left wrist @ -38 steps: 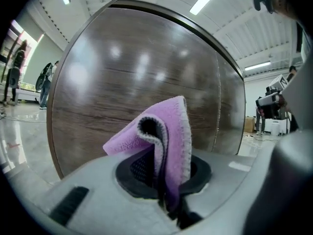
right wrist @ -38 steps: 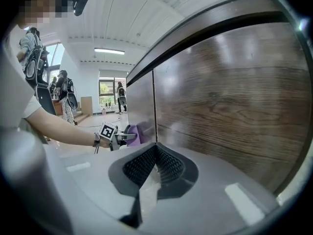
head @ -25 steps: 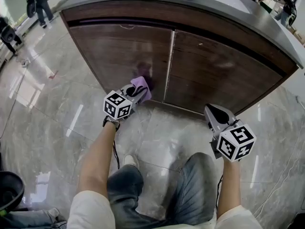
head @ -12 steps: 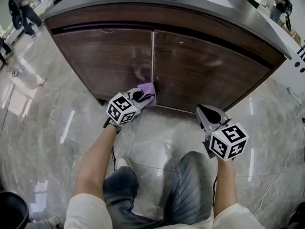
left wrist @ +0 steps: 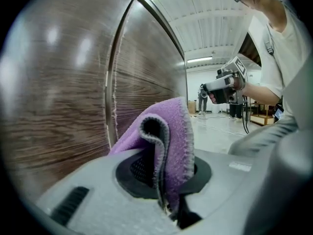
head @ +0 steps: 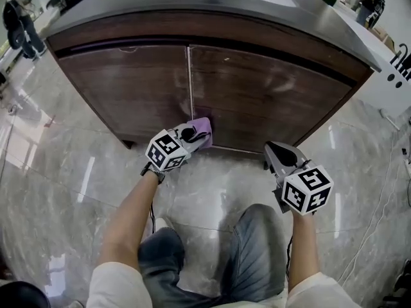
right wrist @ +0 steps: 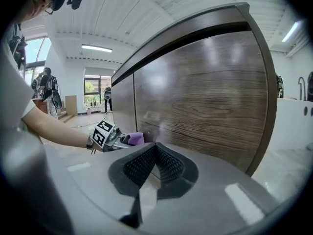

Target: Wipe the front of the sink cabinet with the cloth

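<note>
Head view: L tongs (head: 196, 133) sit at lower centre of the frame, low on the sink cabinet (head: 270, 101). Their jaws are clamped on a purple cloth (head: 203, 126). L gripper view confirms this: the cloth (left wrist: 171, 141) is folded over and pinched between the two pads of the L tongs (left wrist: 164, 177), w/ its free end sticking up and out.

The cloth lies up against the bottom of the R-hand door (head: 276, 88), just beside the vertical seam (head: 190, 88) btwn the two dark wood-grain doors.

R tongs (head: 277, 150) are at lower right of centre, over the glossy marble floor (head: 212, 185), near the cabinet base but apart from it. R gripper view: R tongs (right wrist: 152, 153) have jaws closed tip to tip w/ nothing btwn them. The L tongs and cloth (right wrist: 136, 138) show at mid-left by the cabinet front.
</note>
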The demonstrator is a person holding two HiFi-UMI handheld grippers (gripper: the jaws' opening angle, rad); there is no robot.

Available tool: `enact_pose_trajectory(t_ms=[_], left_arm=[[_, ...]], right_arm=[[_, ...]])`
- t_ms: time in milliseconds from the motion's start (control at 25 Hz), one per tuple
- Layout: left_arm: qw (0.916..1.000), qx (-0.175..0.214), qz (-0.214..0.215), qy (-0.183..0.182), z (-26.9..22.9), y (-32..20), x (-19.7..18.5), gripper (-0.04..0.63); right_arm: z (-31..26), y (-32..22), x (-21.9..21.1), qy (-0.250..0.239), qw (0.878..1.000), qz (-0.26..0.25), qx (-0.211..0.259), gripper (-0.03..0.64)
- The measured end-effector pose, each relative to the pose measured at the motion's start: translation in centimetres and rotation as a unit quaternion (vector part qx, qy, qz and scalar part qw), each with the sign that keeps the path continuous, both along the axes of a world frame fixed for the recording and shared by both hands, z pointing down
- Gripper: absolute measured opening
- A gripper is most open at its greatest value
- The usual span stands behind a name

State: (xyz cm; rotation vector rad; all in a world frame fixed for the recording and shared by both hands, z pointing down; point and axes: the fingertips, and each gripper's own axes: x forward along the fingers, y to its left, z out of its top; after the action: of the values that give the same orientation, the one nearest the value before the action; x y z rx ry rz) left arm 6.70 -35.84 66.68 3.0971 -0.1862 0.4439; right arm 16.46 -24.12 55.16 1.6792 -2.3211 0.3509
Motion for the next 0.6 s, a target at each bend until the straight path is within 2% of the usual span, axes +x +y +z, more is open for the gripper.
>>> enact_pose_trajectory(t_ms=[360, 600], left_arm=[[0.9999, -0.008, 0.009, -0.001, 0.1, 0.4, 1.5, 0.051], [0.9992, -0.015, 0.037, -0.002, 0.1, 1.4, 2.8, 0.051]], right_arm=[[0.3, 0.7, 1.3, -0.002, 1.000, 0.021, 0.000, 0.006], [0.4, 1.4, 2.0, -0.002, 0.999, 0.033, -0.001, 0.006]])
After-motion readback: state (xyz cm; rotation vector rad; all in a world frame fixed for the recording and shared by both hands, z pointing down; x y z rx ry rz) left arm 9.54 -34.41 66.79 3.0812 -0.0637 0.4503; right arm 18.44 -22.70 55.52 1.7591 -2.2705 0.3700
